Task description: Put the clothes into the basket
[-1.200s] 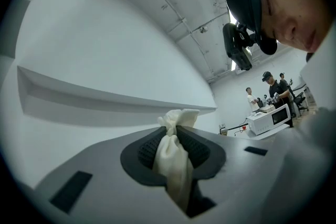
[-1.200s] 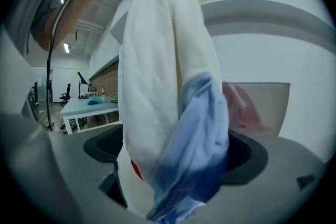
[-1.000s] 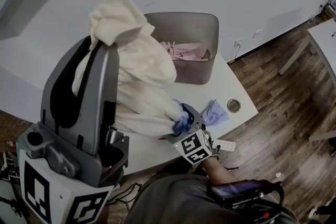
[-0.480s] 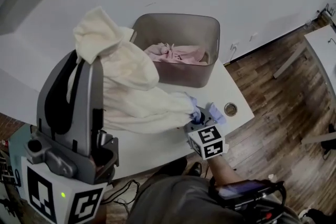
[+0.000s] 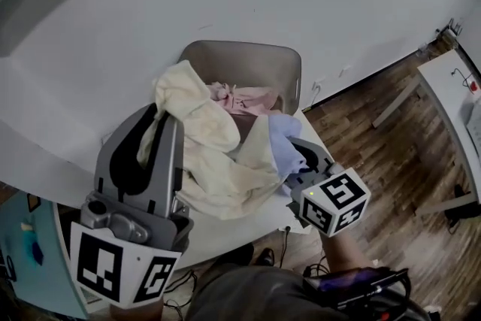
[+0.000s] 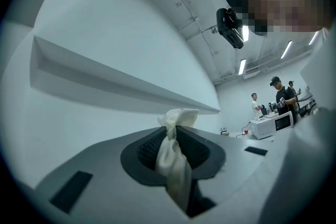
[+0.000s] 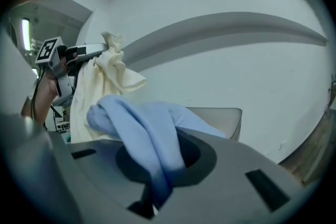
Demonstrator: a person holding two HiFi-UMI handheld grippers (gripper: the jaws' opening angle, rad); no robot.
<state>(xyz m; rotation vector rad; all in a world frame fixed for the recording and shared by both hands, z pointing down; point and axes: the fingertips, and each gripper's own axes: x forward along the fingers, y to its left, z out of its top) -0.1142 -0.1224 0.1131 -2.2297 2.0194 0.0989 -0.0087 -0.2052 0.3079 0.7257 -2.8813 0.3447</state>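
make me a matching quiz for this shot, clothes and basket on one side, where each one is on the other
1 cream fabric garment
2 light blue cloth
3 pink garment
4 grey plastic basket

a lying in the basket
b clamped in the left gripper
c standing on the white table
d clamped in the right gripper

Pairs: 1-b, 2-d, 3-a, 4-c

The right gripper's jaws have just closed on the light blue cloth.

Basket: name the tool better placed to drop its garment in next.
Left, probably. The cream garment in the left tool overlaps the basket at its left rim in the head view. The right tool, jaws just closed on the blue garment, sits short of the front wall.
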